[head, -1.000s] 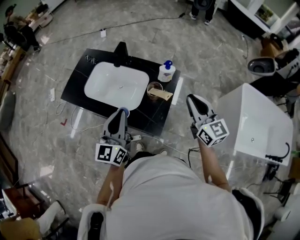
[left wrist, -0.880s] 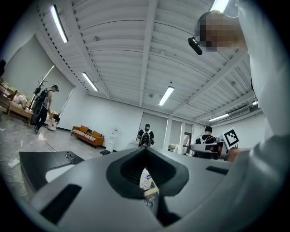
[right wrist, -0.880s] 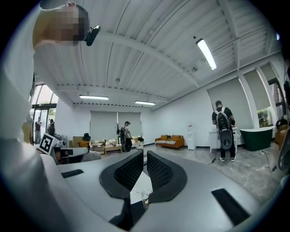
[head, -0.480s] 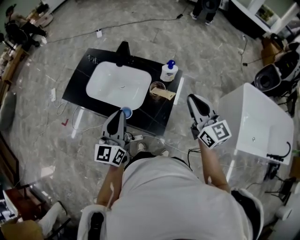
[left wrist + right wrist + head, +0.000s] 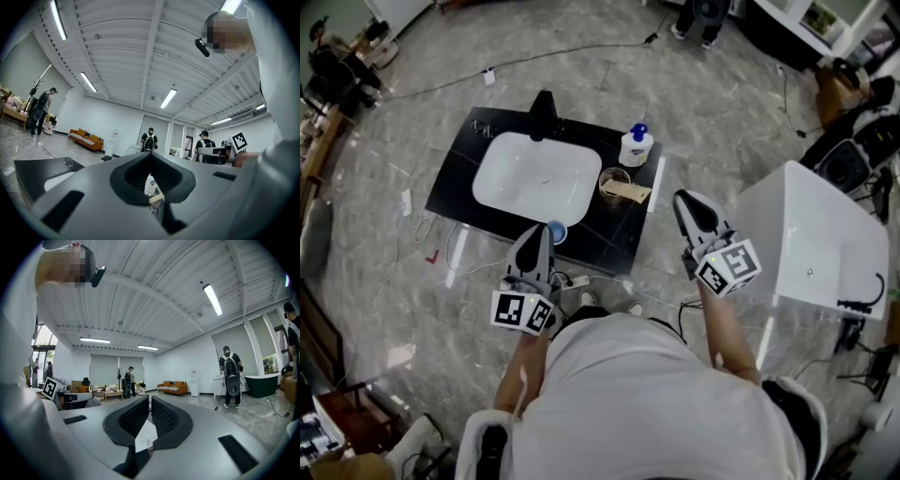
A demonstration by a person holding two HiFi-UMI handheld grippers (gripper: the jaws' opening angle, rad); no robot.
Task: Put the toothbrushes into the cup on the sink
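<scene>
A black counter point(image 5: 473, 159) carries a white sink basin point(image 5: 534, 173) with a dark faucet point(image 5: 543, 111) at its far edge. To the basin's right stands a brown cup point(image 5: 612, 176), and a tan flat item point(image 5: 628, 191) leans on its rim; I cannot tell whether it holds toothbrushes. A small blue cup point(image 5: 555, 231) sits at the counter's near edge. My left gripper point(image 5: 540, 230) hovers level just beside that blue cup, its jaws together and empty. My right gripper point(image 5: 687, 199) hangs right of the counter, over the floor, shut on nothing.
A white soap bottle point(image 5: 634, 145) with a blue pump stands behind the brown cup and shows through the left jaws point(image 5: 150, 185). A white bathtub point(image 5: 825, 244) stands to the right. Cables point(image 5: 581, 49) cross the marble floor. People stand in the room's far part.
Both grippers stay about where they were. The view has shifted a little, and the blue cup shows more fully beside the left gripper's tip.
</scene>
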